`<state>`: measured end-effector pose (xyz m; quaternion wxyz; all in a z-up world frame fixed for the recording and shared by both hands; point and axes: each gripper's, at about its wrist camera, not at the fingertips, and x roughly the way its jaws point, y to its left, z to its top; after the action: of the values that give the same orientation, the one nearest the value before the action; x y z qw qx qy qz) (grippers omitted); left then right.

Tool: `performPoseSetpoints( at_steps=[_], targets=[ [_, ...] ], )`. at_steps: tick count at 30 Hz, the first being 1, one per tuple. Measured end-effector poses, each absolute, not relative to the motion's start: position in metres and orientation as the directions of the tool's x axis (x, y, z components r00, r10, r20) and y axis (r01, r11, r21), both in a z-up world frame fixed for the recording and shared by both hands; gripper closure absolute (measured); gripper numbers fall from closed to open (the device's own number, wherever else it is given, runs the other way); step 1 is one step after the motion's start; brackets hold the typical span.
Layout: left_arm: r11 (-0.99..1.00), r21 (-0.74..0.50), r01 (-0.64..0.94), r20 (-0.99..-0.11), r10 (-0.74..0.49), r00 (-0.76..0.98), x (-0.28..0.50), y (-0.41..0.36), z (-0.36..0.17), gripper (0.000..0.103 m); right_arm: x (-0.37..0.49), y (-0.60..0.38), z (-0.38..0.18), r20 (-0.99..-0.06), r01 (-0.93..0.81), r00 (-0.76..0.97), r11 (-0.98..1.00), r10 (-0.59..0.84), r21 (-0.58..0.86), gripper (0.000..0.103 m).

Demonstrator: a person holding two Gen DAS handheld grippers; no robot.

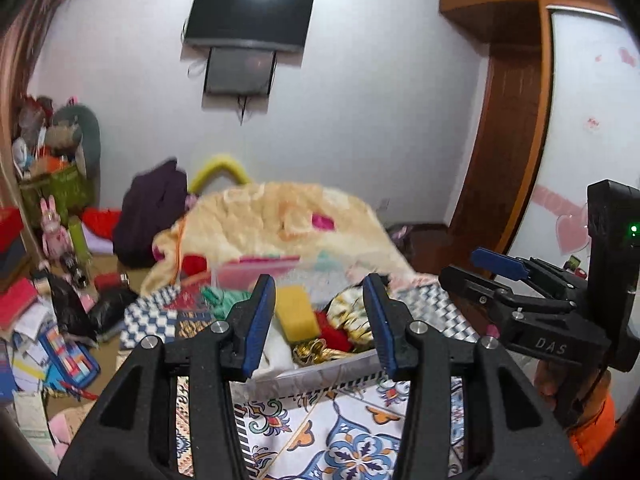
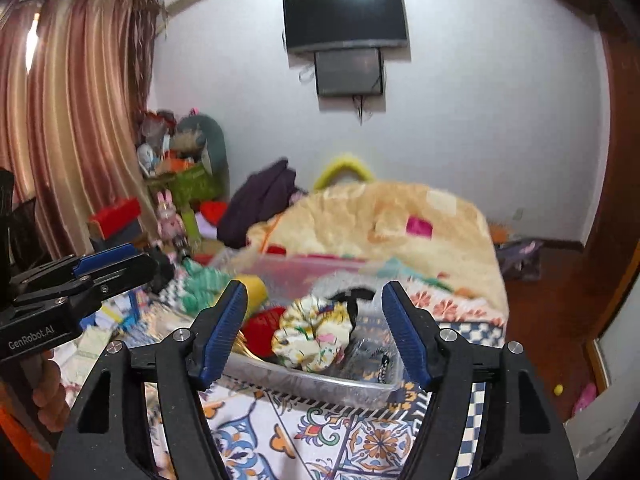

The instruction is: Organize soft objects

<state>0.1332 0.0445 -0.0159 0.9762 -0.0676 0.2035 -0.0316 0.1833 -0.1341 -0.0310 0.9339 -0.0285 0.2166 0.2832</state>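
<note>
A clear plastic bin [image 2: 320, 384] sits on a patterned bed cover, just beyond both grippers. In it lie a floral scrunchie [image 2: 310, 332], a red soft item [image 2: 262, 330], a yellow sponge [image 2: 252, 288] and something black [image 2: 356, 296]. My right gripper [image 2: 314, 330] hovers before the bin, open, with nothing between its blue pads. In the left wrist view the bin [image 1: 300, 376] holds the yellow sponge [image 1: 298, 312] and a gold-and-white scrunchie [image 1: 352, 316]. My left gripper [image 1: 320, 320] is open and empty too. Each gripper shows in the other's view: right gripper [image 1: 468, 270], left gripper [image 2: 132, 264].
A cream fluffy blanket [image 2: 400, 216] is heaped behind the bin, with a pink-lidded clear box [image 1: 260, 268] in front of it. A dark purple garment [image 1: 152, 212] lies further left. Books, toys and boxes [image 1: 48, 320] clutter the floor at left. A wooden door frame [image 1: 508, 140] stands at right.
</note>
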Motion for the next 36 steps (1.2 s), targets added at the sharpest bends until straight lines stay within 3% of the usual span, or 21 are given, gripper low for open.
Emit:
performPoseSetpoints(
  at_steps=[5, 11, 19, 30, 36],
  targets=[
    [0.993, -0.103, 0.053, -0.305, -0.082, 0.949, 0.097, 0.032, 0.014, 0.053, 0.148, -0.146, 0.001, -0.317, -0.545, 0.785, 0.837, 0.532, 0.054, 0.027],
    [0.996, -0.073, 0.060, -0.222, -0.075, 0.972, 0.063, 0.022, 0.037, 0.035, 0.114, -0.154, 0.024, -0.233, -0.547, 0.808, 0.836, 0.541, 0.045, 0.023],
    [0.996, -0.068, 0.062, -0.172, -0.073, 0.982, 0.040, 0.014, 0.049, 0.018, 0.089, -0.162, 0.031, -0.167, -0.540, 0.826, 0.841, 0.538, 0.043, 0.001],
    [0.997, -0.063, 0.045, -0.159, -0.054, 0.986, 0.032, 0.009, 0.049, 0.001, 0.089, -0.158, 0.025, -0.171, -0.542, 0.822, 0.838, 0.543, 0.053, 0.000],
    [0.996, -0.075, 0.037, -0.174, -0.050, 0.983, 0.034, 0.012, 0.045, 0.000, 0.088, -0.159, 0.022, -0.176, -0.537, 0.825, 0.842, 0.538, 0.055, 0.000]
  ],
)
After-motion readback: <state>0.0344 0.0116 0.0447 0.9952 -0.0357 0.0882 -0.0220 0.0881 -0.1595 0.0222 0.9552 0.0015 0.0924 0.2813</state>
